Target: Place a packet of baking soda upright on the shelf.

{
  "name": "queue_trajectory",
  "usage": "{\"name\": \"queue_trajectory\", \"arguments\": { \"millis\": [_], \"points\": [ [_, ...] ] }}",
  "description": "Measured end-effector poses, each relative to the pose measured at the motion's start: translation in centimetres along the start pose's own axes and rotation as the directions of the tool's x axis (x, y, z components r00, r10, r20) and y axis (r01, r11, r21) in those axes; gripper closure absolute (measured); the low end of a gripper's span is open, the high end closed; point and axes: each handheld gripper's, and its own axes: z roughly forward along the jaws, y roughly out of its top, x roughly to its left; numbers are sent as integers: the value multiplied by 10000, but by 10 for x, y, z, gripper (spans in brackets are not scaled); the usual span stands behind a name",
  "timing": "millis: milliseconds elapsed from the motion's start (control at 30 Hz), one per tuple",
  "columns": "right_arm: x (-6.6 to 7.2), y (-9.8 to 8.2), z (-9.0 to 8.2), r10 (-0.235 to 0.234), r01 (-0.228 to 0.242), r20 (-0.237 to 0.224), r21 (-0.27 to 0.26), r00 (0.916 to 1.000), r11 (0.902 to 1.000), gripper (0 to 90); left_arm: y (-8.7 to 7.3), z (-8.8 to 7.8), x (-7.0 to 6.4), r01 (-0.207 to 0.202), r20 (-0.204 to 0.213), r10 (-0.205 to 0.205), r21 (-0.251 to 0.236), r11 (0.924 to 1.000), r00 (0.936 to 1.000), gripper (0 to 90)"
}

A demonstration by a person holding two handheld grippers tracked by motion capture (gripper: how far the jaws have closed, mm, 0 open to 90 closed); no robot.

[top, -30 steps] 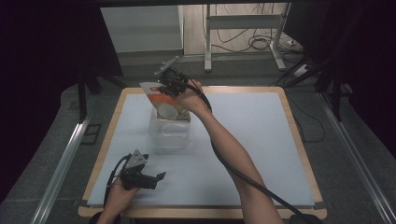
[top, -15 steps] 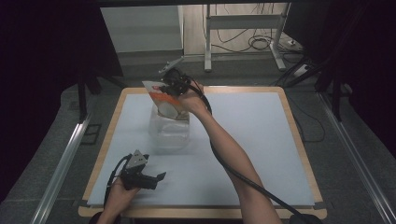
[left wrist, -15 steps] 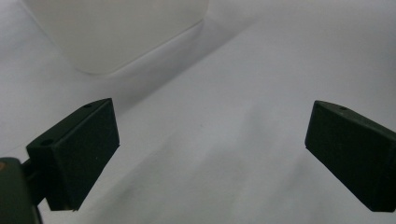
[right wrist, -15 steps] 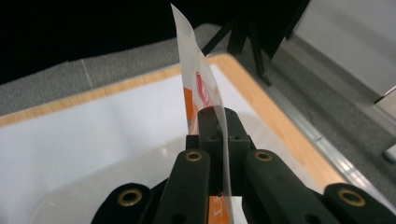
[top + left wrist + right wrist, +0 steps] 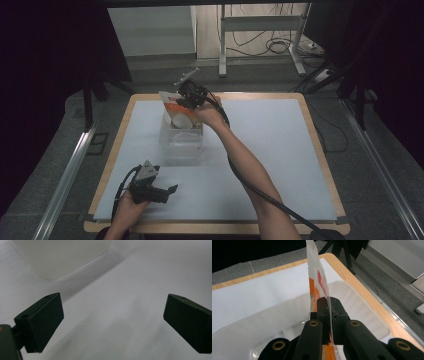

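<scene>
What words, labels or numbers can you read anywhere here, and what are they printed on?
None can be read.
White and orange plastic packet, pinched in the right gripper over the clear plastic tub: red print, too blurred and edge-on to read.

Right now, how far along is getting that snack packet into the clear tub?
Done: the right claw is clamped on the orange and white packet and has carried it above the clear plastic tub. In hand: the packet hangs upright over the opening. Left: probably lower it further and let go. The left claw rests open on the white mat.
</scene>
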Motion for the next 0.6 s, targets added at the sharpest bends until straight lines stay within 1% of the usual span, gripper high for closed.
{"name": "queue_trajectory", "arguments": {
  "millis": [133,267,333,500,600],
  "points": [
    [0,2,-2,-72,72,9,83,10000,9999,779,0,0,1,36,4,-36,1,10000,10000,30],
    [1,5,-8,-106,106,-46,47,9999,9999,663,-1,0,1,39,-4,-39,2,10000,10000,30],
    [3,5,-10,-222,222,25,47,9998,9997,597,0,0,1,14,-10,-14,23,10000,10000,30],
    [7,6,-14,-343,343,206,6,9992,9994,477,0,0,0,-13,-24,13,46,10000,10000,30],
    [6,7,-16,-228,230,348,-62,9991,9997,411,0,0,1,4,-28,-3,24,10000,10000,30]
  ]
}}
